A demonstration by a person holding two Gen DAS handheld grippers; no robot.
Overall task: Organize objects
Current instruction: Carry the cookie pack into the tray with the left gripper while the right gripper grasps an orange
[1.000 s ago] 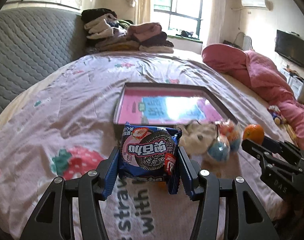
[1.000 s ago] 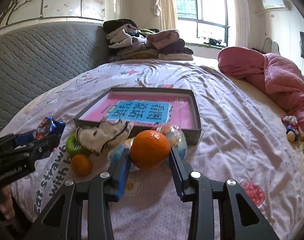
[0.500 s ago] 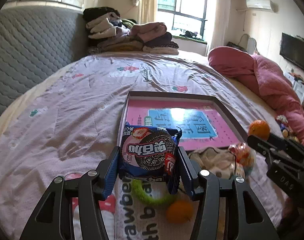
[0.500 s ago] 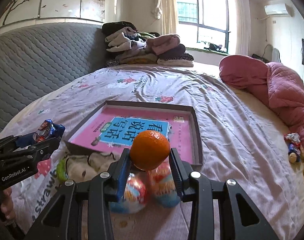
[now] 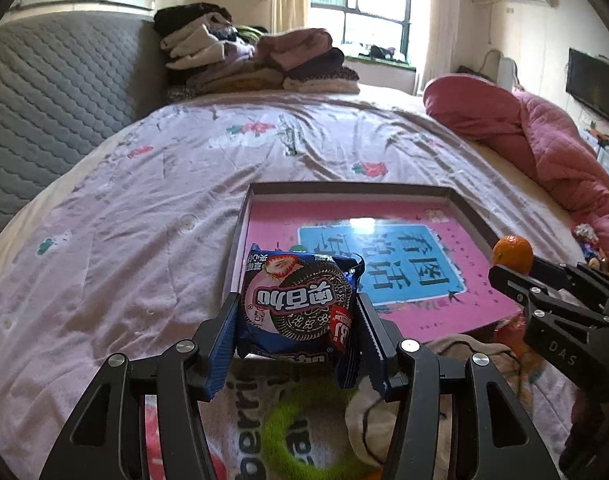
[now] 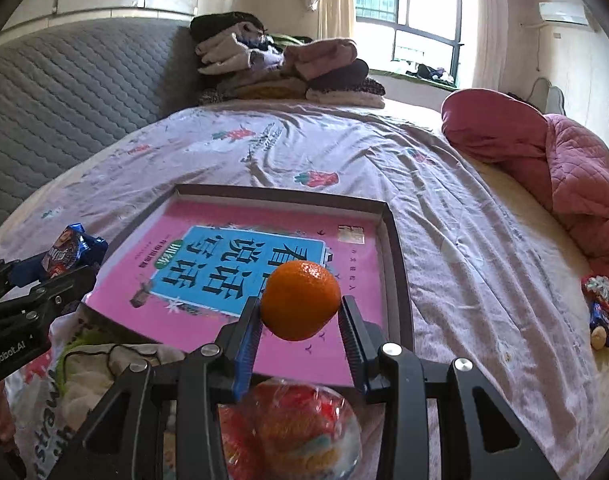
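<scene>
On the bed (image 5: 152, 216), near its foot-side edge, a shallow dark-rimmed tray (image 5: 344, 190) lies flat with a pink book (image 5: 444, 308) with a blue title panel filling its floor. The left gripper (image 5: 298, 312) pinches a blue cookie packet (image 5: 298, 304) upright between its blue pads, just short of the tray's near left corner. The right gripper (image 6: 300, 312) clamps an orange (image 6: 300, 300) between its pads, the fruit poised over the near part of the book, toward the tray's right rim.

Each camera catches the other tool from the side: the left wrist view shows the orange (image 5: 512, 254) at the tip of the right gripper (image 5: 504, 268) by the tray's right rim, and the right wrist view shows the packet (image 6: 70, 248) edge-on in the left gripper (image 6: 64, 268) beside the tray's left rim.

Only the left wrist view shows a fuzzy green ring (image 5: 300, 432) on the sheet directly below the packet, with a crumpled beige cloth (image 5: 456, 360) just beside it against the tray's near rim. Only the right wrist view shows a clear wrapped ball with red contents (image 6: 292, 428) under the fingers, just outside the tray's near rim, and a small toy (image 6: 598, 312) well apart at the bed's right edge. A stack of folded clothes (image 5: 256, 60) sits at the bed's far edge and a pink quilt (image 6: 544, 160) is bunched along the right side.
</scene>
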